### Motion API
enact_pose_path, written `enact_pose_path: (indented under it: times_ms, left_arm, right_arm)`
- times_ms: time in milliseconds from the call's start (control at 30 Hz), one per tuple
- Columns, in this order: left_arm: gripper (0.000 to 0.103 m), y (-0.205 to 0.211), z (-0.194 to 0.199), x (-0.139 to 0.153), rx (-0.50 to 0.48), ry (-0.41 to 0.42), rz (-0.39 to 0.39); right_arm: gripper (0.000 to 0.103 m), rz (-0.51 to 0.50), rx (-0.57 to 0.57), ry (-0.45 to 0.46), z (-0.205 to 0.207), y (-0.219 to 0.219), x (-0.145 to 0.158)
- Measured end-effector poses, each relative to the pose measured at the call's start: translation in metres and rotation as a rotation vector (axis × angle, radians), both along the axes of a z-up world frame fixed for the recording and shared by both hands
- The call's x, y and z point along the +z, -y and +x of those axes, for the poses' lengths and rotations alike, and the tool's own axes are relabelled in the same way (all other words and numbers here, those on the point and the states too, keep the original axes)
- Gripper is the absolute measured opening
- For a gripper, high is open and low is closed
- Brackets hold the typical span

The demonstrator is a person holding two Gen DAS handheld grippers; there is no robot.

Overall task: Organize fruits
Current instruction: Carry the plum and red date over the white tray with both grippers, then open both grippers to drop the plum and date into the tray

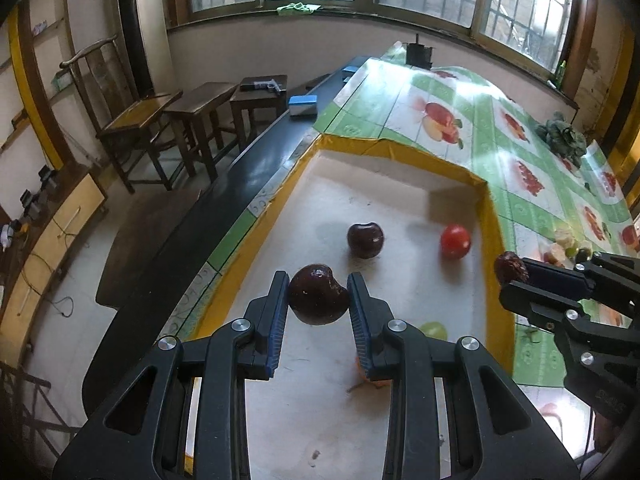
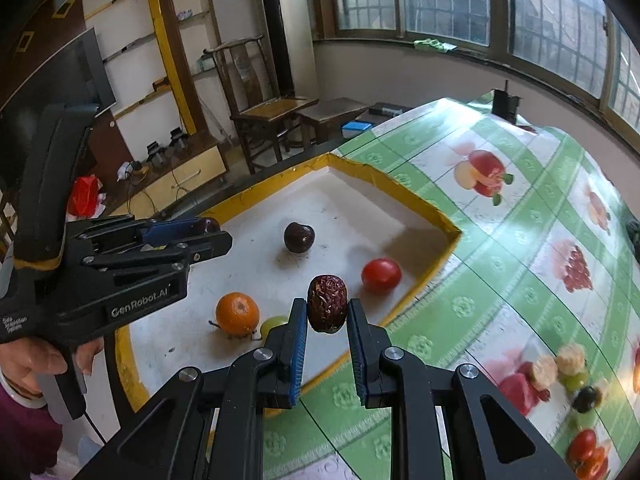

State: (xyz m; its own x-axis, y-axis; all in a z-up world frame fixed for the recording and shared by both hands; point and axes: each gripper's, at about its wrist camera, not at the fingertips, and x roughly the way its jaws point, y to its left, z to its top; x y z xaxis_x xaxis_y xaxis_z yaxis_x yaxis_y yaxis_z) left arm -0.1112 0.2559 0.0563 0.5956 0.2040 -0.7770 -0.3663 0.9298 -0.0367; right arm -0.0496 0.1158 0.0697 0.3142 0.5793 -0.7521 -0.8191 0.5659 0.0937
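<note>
My left gripper is shut on a dark purple cherry and hangs over the white tray with its yellow rim. Inside the tray lie another dark cherry, a red cherry tomato and a green grape. In the right wrist view my right gripper is shut on a wrinkled red date, above the tray's near right edge. The same tray there also holds an orange tangerine, a grape, the cherry and the tomato. The left gripper shows at the left.
The table wears a green and white fruit-print cloth. A dark bench runs along the tray's left side, with wooden stools and a chair beyond it. A dark green bundle lies at the far right of the table.
</note>
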Motion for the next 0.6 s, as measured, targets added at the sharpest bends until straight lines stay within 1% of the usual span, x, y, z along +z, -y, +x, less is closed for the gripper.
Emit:
enact_pose_path:
  times_ms: [267,600]
  left_arm:
    - [0.029,-0.009,0.008,-0.007,0.018,-0.023,0.000]
    - [0.029,-0.014,0.017,-0.022,0.033,-0.080,-0.031]
  right_arm:
    - [0.019,-0.040,0.030,-0.031,0.013,-0.024,-0.018]
    - [0.019,-0.091,0.045,-0.065,0.024,-0.050,-0.041]
